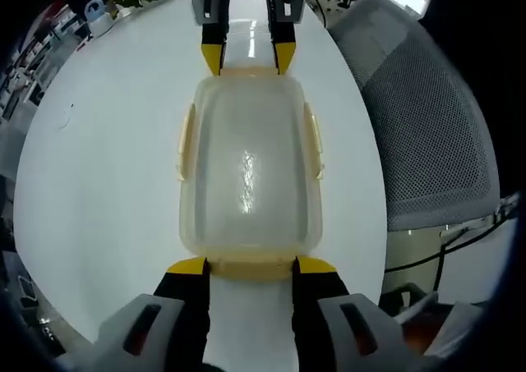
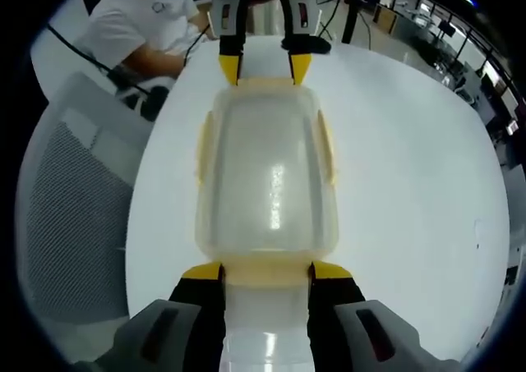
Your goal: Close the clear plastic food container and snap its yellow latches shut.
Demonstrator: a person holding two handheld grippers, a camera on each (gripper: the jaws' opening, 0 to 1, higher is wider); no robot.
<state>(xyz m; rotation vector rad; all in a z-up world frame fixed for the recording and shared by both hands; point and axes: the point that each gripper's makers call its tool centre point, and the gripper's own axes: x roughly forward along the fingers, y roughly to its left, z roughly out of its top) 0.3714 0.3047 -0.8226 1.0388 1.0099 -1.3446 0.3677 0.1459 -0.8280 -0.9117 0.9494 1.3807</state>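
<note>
A clear plastic food container [image 1: 249, 175], lid on, sits mid-way across a white table [image 1: 107, 183]. The left gripper [image 1: 251, 266] and right gripper [image 2: 267, 271] meet it from opposite ends, jaws spread wide, tips straddling each yellow end latch [image 1: 251, 267]. Pressing both ends evenly should seat them best. Open tabletop flanks the container; a mesh chair [image 1: 427, 134] stands beyond the table's edge.

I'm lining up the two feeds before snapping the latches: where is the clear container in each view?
Left gripper view: the container lies centre frame, lengthwise between the left gripper at the bottom and the right gripper at the top.
Right gripper view: centre frame again, the right gripper below, the left above.
Shared landmark: the grey mesh chair beside the white table.
</note>
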